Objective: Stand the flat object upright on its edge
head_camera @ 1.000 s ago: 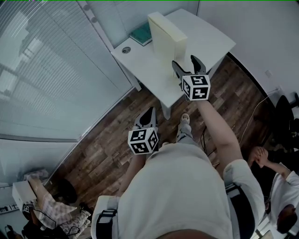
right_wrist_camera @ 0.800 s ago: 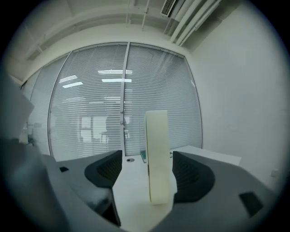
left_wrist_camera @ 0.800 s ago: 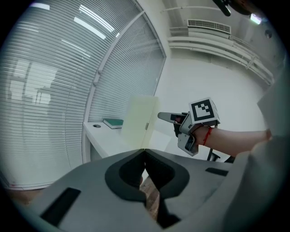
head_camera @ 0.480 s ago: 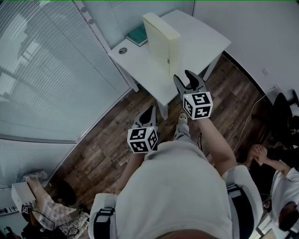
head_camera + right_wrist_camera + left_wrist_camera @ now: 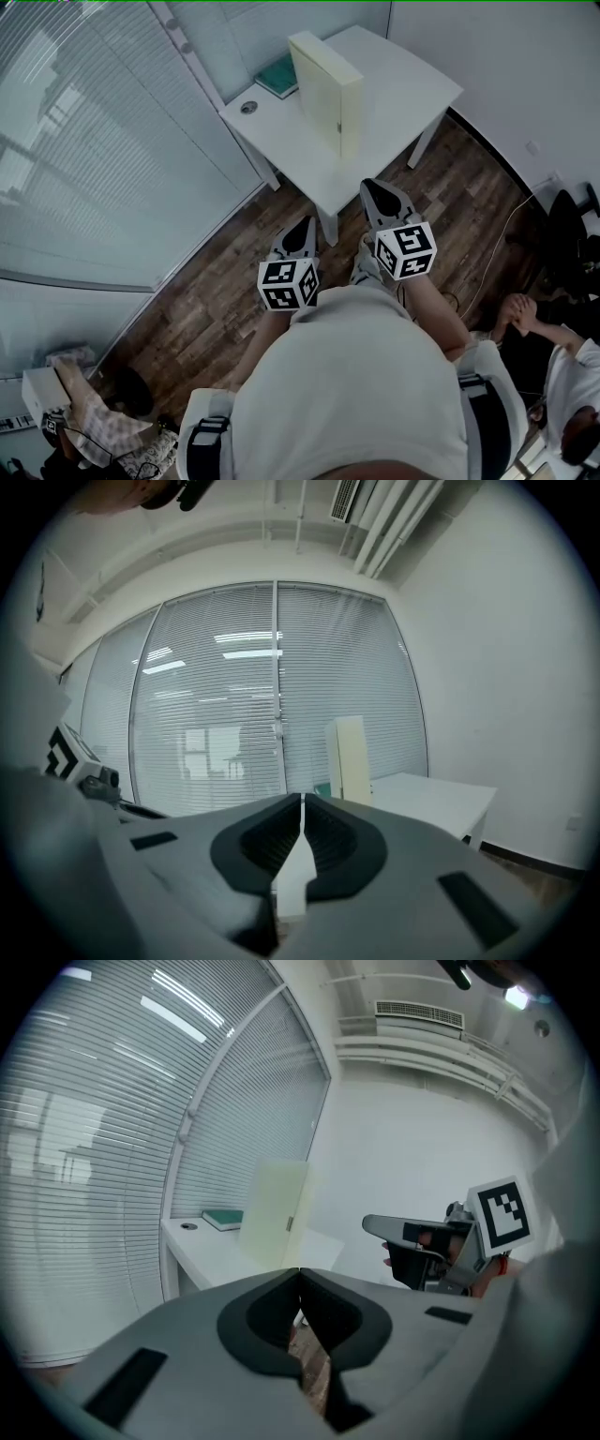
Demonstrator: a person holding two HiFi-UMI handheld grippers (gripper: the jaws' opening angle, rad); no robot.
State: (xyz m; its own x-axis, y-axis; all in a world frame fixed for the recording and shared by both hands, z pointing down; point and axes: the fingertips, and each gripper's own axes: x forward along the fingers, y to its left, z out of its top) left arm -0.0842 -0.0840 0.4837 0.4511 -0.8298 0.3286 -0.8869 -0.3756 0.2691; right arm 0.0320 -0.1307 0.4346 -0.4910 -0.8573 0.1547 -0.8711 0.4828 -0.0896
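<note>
A pale yellow flat box (image 5: 328, 89) stands upright on its edge on the white table (image 5: 394, 94), with nothing touching it. It also shows in the left gripper view as the box (image 5: 275, 1211) and in the right gripper view as the box (image 5: 352, 759). My right gripper (image 5: 380, 195) hangs over the floor just off the table's near edge, shut, with nothing between its jaws (image 5: 303, 801). My left gripper (image 5: 300, 230) is held low near my body, further from the table. It is shut and empty too (image 5: 299, 1274).
A teal book (image 5: 278, 73) and a round cable hole (image 5: 248, 107) lie at the table's far left. A glass wall with blinds (image 5: 103, 141) runs along the left. Wooden floor (image 5: 216, 291) lies below. People sit at lower right (image 5: 562, 375) and lower left (image 5: 94, 403).
My right gripper has pulled back from the box toward my body and its jaws have closed. The box stays upright. The left gripper has hardly moved.
</note>
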